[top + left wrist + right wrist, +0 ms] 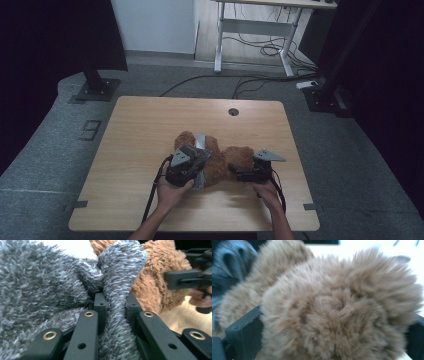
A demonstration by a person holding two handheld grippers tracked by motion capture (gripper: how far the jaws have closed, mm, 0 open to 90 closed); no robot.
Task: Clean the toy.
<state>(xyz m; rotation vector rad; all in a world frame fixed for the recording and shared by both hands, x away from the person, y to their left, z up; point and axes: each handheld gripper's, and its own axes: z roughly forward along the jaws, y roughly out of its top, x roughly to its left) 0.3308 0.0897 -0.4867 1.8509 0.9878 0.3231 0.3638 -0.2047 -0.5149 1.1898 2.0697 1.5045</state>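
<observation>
A: Where's the brown teddy bear (227,162)?
B: Lying mid-desk (140,135), toward the near edge. The left claw (113,307) is pinched shut on its fuzzy grey garment (45,290).
A: And the right claw (234,172)?
B: Jaws spread wide around the bear's head, not squeezing. I'd judge the clothing work is partway, not finished.

The black two-jaw left gripper (189,169) is hiding much of the fluffy grey fabric garment (201,141); the blurred brown plush teddy bear (337,310) is covering the jaw at three o'clock.
</observation>
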